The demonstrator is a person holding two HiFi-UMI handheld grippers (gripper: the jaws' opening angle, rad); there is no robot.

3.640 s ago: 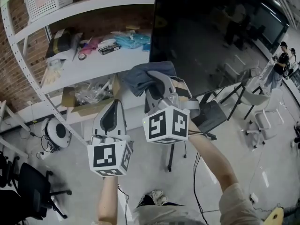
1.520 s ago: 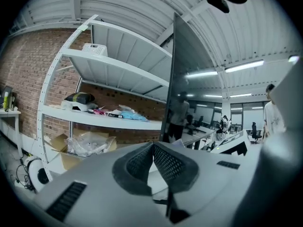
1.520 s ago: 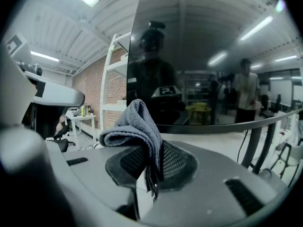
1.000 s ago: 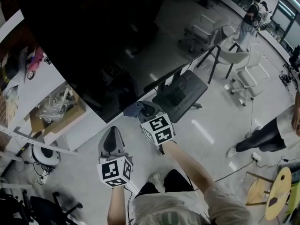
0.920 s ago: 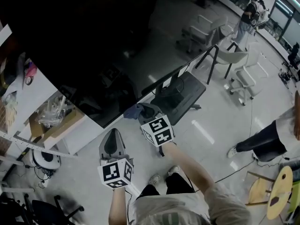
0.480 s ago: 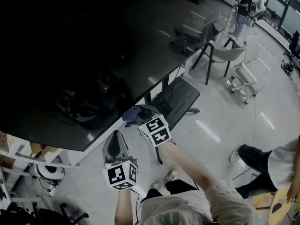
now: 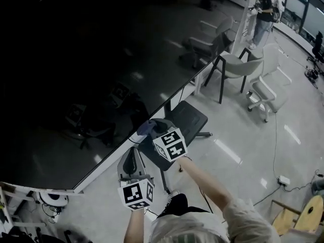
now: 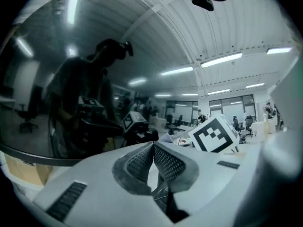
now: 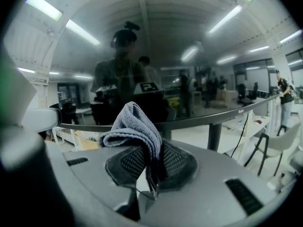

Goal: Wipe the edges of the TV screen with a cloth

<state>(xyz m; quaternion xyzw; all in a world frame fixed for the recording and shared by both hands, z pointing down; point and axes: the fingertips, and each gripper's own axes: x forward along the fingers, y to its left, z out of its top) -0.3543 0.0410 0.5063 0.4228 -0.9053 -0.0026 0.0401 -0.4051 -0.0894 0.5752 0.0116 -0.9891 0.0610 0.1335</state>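
The TV screen (image 7: 91, 70) is a large dark panel that fills the upper left of the head view. Its bottom edge (image 7: 172, 103) runs diagonally up to the right. My right gripper (image 7: 152, 127) is shut on a folded blue-grey cloth (image 7: 146, 128), which sits against that bottom edge. In the right gripper view the cloth (image 9: 135, 126) bulges out of the right gripper (image 9: 152, 151), just before the screen's lower edge (image 9: 199, 120). My left gripper (image 7: 132, 158) hangs below the edge, apart from the screen. It is the left gripper (image 8: 153, 148) with pads pressed together and nothing between them.
The TV's stand base (image 7: 185, 120) lies on the floor under the right gripper. Chairs (image 7: 243, 65) stand at the right, and a person (image 7: 263, 9) is far off at the top right. A white shelf (image 7: 25, 192) shows at the lower left. A power strip (image 7: 282, 180) lies on the floor.
Both grippers and the cloth have travelled right along the screen's bottom edge, away from the shelves at its left corner. The shelves have almost left the head view.
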